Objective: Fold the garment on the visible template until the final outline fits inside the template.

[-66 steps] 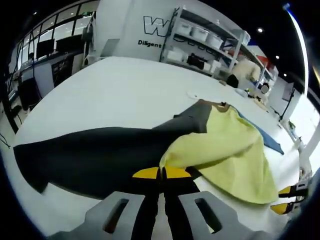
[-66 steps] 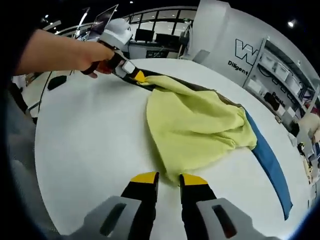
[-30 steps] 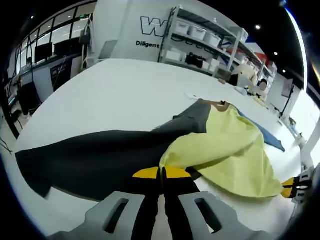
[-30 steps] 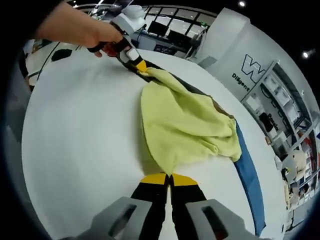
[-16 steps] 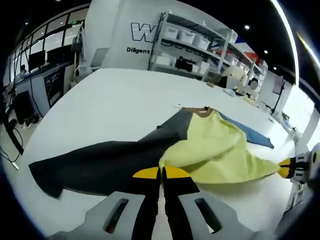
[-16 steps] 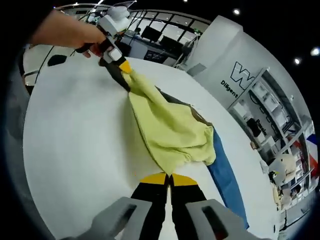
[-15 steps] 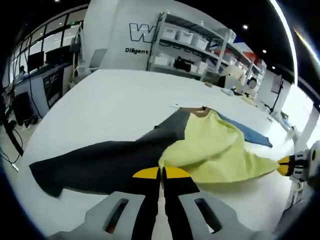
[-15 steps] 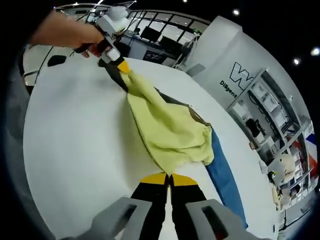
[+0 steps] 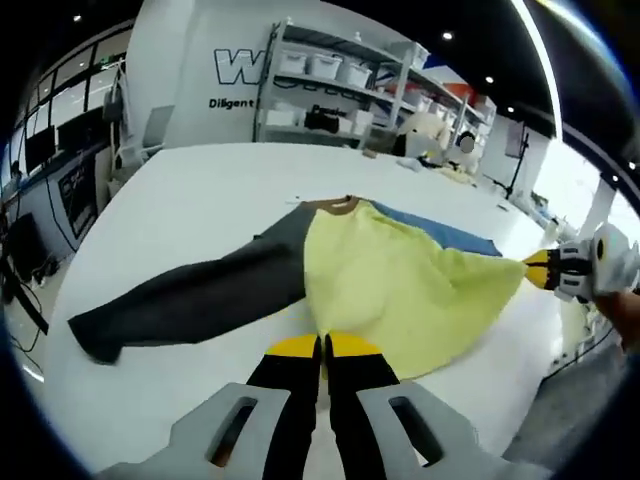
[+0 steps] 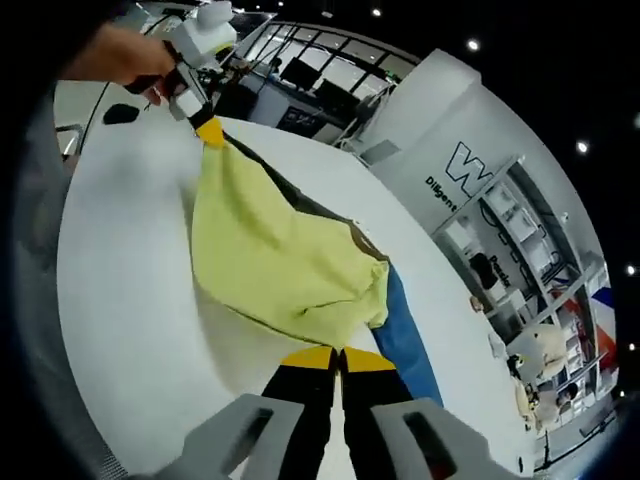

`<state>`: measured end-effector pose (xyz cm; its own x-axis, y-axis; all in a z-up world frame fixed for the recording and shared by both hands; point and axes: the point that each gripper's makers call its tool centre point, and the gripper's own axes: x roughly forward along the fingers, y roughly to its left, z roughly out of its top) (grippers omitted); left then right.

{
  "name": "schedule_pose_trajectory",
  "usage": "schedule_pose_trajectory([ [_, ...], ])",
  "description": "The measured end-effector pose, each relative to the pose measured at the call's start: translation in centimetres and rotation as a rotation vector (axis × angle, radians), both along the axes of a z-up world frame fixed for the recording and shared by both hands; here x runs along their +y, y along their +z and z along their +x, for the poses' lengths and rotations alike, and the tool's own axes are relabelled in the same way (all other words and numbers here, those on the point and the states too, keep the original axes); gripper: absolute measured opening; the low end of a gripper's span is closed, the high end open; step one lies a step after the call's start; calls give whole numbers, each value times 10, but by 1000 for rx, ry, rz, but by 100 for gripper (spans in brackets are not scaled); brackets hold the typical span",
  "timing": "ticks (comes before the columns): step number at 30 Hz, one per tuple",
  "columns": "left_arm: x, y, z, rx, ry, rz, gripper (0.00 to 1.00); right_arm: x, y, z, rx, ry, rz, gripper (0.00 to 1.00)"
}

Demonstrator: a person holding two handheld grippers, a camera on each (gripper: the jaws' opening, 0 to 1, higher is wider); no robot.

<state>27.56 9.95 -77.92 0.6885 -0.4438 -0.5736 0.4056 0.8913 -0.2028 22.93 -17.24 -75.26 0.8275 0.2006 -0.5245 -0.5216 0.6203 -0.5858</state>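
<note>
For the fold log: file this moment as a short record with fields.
garment: yellow body, dark sleeve, blue sleeve
surface: white table
left hand-held gripper: shut on the yellow hem
right hand-held gripper: shut on the opposite yellow edge
state: yellow body stretched between both grippers, sleeves spread out on the table
template: cannot tell

The white desk (image 9: 200, 190) lies bare on the far side of the garment (image 9: 400, 280) and along its near edge, leaving open passage there. Shelving (image 9: 340, 90) stands beyond the desk's far edge, well apart from the cloth.
</note>
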Motion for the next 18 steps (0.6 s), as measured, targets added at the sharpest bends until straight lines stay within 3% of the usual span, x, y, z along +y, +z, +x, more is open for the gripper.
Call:
schedule_pose_trajectory([
  [6,14,-1,-22,29,-4,9,0,-19,8,-9,-7,-13,-20,0],
  [13,34,-12,-38,74,13,41,0,-36,-8,-23,60,-24,-64,0],
  [14,34,-13,-42,84,12,37,0,-41,-22,-32,146,-18,-107,0],
  [15,34,-14,-45,94,11,34,0,-40,-23,-32,140,-7,-107,0],
  [18,37,-24,-57,131,-12,67,0,-38,-46,-51,283,43,-128,0],
])
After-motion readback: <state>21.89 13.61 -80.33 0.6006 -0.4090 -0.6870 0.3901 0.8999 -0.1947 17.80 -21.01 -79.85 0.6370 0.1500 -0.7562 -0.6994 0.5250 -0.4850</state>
